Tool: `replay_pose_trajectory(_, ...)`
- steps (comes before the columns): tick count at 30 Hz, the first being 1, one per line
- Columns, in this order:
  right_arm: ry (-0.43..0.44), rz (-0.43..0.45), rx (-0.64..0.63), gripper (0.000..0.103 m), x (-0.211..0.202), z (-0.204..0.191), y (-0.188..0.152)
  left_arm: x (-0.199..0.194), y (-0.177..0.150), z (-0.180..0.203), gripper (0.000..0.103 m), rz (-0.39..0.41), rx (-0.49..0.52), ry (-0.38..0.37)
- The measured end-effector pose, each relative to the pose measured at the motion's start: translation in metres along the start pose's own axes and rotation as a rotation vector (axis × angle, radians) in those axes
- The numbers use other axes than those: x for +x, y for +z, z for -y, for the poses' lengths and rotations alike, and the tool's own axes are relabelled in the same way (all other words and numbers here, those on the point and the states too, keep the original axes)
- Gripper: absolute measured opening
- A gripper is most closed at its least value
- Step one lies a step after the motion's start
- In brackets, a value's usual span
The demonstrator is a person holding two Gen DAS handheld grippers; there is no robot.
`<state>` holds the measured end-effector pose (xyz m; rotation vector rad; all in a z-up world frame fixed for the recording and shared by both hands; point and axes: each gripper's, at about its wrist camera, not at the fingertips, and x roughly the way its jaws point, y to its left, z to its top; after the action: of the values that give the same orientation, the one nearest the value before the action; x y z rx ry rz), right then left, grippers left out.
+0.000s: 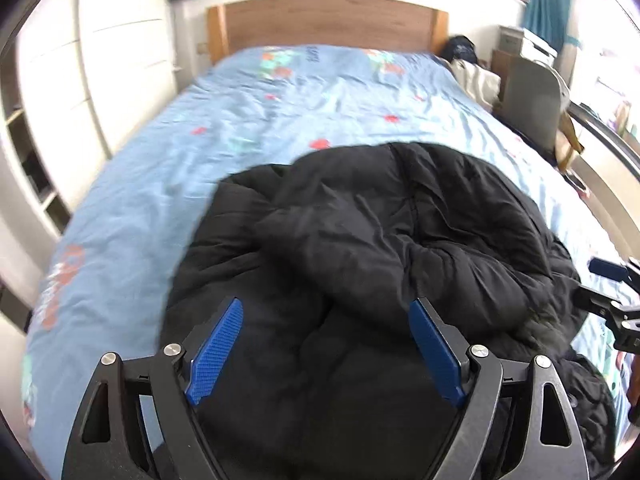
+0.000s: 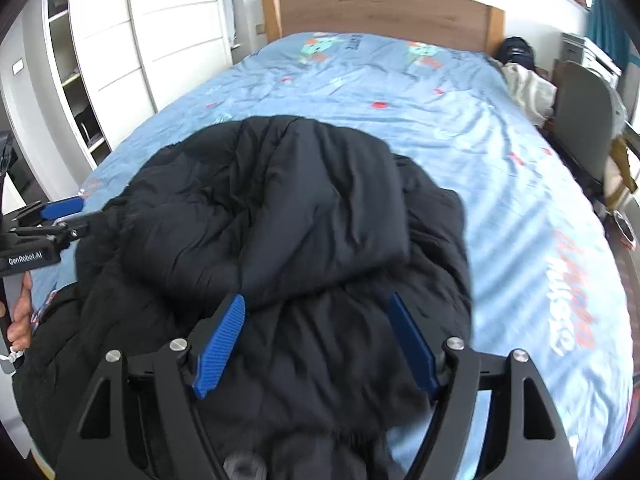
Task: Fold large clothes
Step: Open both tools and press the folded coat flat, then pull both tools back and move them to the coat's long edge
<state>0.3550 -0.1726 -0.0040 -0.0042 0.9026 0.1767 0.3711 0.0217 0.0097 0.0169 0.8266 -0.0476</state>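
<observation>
Both grippers, the left gripper (image 1: 326, 308) and the right gripper (image 2: 318, 304), hang released above the black padded jacket (image 1: 380, 240), which lies bunched on the blue bedsheet (image 1: 160, 168), seemingly only partly folded.

The jacket (image 1: 380, 248) lies bunched on the near end of the bed (image 1: 168, 168), with the headboard (image 1: 328, 24) at the far end behind it. The left gripper (image 1: 326, 308) and the right gripper (image 2: 318, 304) hover side by side over the jacket's near part, jaws apart, the left one left of the right. The wardrobe (image 2: 132, 40) stands left of the bed, a chair (image 2: 584, 120) right of it, and what may be piled cloth (image 2: 528, 88) sits at the far right corner.
</observation>
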Motion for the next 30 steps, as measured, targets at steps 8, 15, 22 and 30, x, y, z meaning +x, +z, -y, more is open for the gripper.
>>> replay_pose_trajectory(8, -0.041, 0.04, 0.085, 0.074, -0.099, 0.004, -0.059, -0.083, -0.052, -0.006, 0.085, 0.043, 0.012, 0.087)
replay_pose_trajectory(15, -0.096, 0.086, 0.176, 0.074, -0.177, 0.023, -0.113, -0.141, -0.09, -0.017, 0.086, 0.079, 0.001, 0.101)
replay_pose_trajectory(22, -0.155, 0.123, 0.282, 0.074, -0.231, 0.039, -0.157, -0.184, -0.108, -0.034, 0.087, 0.128, -0.028, 0.095)
replay_pose_trajectory(30, -0.204, 0.128, 0.384, 0.074, -0.268, 0.052, -0.21, -0.213, -0.135, -0.062, 0.091, 0.158, -0.055, 0.13)
